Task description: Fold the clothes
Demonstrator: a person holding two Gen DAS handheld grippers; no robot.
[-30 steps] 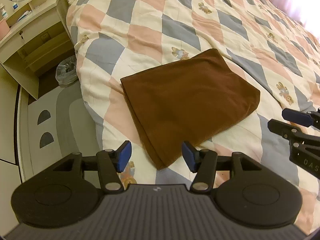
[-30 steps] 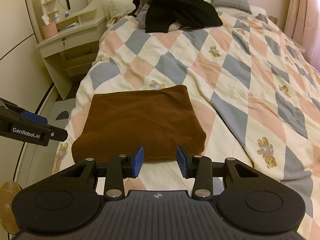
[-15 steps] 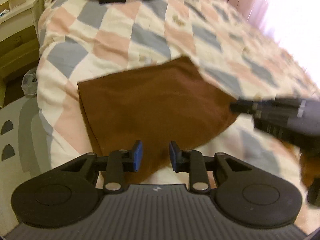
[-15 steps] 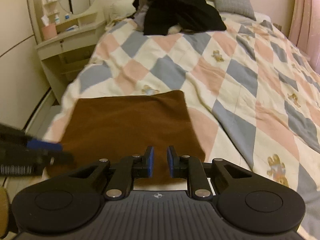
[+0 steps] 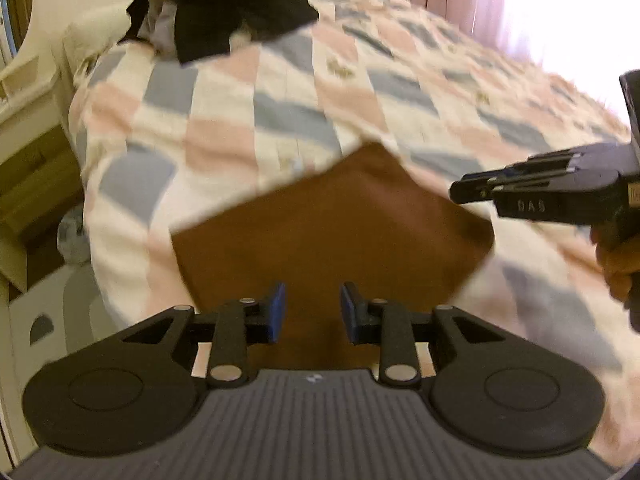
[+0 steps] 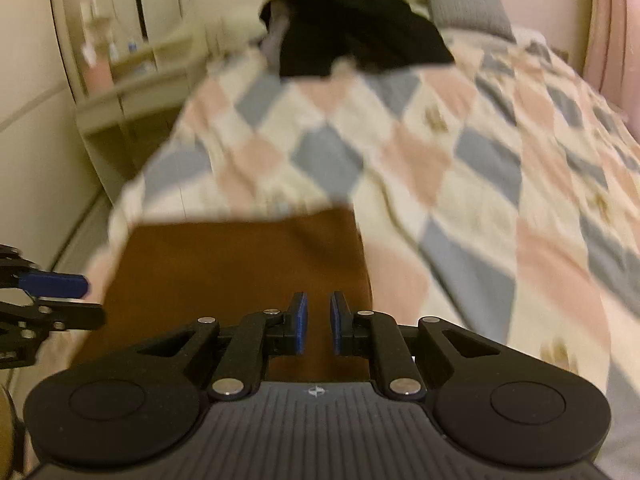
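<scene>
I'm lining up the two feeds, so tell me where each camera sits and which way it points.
Left wrist: on the left gripper, facing up the bed over the brown cloth; right gripper and a hand show at right.
Right wrist: on the right gripper, facing the headboard end; left gripper at left.
Shared: cloth, bed, black pile.

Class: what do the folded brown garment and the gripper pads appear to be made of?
Brown garment: soft matte fabric, probably knit or fleece; no sheen, rounded folded edges. Left gripper pads: blue, smooth, likely rubber or plastic; blur leaves it open.
</scene>
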